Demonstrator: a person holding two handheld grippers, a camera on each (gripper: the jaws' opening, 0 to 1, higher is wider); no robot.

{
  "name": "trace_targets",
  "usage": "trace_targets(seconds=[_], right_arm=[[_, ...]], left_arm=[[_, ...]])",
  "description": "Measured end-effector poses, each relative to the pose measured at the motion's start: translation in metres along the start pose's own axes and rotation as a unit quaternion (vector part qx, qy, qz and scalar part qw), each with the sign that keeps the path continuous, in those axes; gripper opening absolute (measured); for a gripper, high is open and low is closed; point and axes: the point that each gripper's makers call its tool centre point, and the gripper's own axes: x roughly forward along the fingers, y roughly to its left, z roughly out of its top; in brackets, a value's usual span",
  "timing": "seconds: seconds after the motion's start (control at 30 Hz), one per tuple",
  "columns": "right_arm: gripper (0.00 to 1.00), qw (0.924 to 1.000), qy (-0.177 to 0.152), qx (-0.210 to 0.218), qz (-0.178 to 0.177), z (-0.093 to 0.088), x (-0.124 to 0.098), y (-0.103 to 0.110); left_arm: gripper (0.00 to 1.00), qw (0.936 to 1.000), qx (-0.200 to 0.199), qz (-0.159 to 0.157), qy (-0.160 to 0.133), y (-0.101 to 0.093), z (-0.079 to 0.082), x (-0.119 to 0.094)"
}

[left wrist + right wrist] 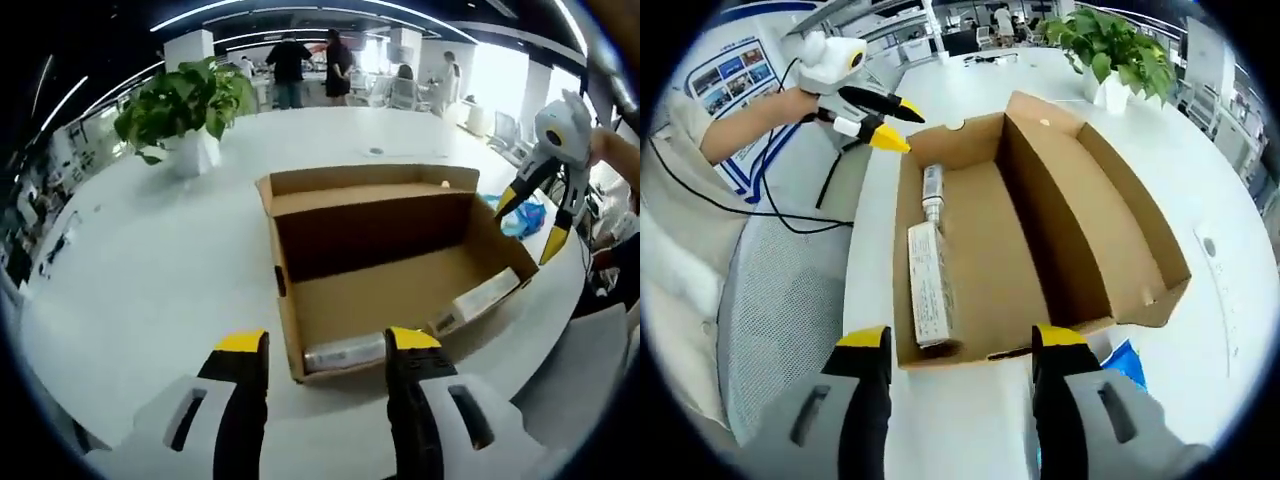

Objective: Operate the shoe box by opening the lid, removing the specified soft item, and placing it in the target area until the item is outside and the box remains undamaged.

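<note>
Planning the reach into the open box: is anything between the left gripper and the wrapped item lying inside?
Only the box's near wall. The lid is open, and the wrapped item lies just behind that wall, so the left gripper, jaws apart, would likely have to go over it.

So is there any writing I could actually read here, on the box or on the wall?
None can be read.
White label on the inner wall of the cardboard box: printed lines, too small and blurred.
Second label further along the same wall: illegible.
Poster on the wall behind the person: pictures and text, too blurred.
Blue item beside the box: no writing can be made out.
</note>
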Motion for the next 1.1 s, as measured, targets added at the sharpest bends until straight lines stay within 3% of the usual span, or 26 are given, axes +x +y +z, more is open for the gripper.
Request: trace_targets(seconds=[0.2, 0.57, 0.7, 0.83, 1.1], right_arm=[[0.54, 0.9997, 0.014, -0.020, -0.004, 0.001, 0.011, -0.004], [0.52, 0.9986, 0.029, -0.044, 0.011, 0.004, 0.033, -0.003], [0.51, 0.9973, 0.034, -0.063, 0.016, 0.004, 0.040, -0.002], [0.48, 0.9961, 0.033, -0.079, 0.023, 0.006, 0.044, 0.001], [0.55, 0.9957, 0.034, -0.087, 0.003, 0.007, 0.042, -0.009]], left_arm=[[0.30, 0.9995, -0.030, -0.003, 0.009, 0.001, -0.006, 0.004], [0.15, 0.9983, -0.052, 0.011, 0.023, 0.012, -0.017, 0.006], [0.03, 0.9985, -0.046, 0.025, 0.019, 0.019, -0.019, 0.003], [0.02, 0.9977, -0.062, 0.019, 0.016, 0.017, -0.021, 0.001], [0.02, 0.9977, -0.064, 0.016, 0.013, 0.013, -0.021, 0.000]])
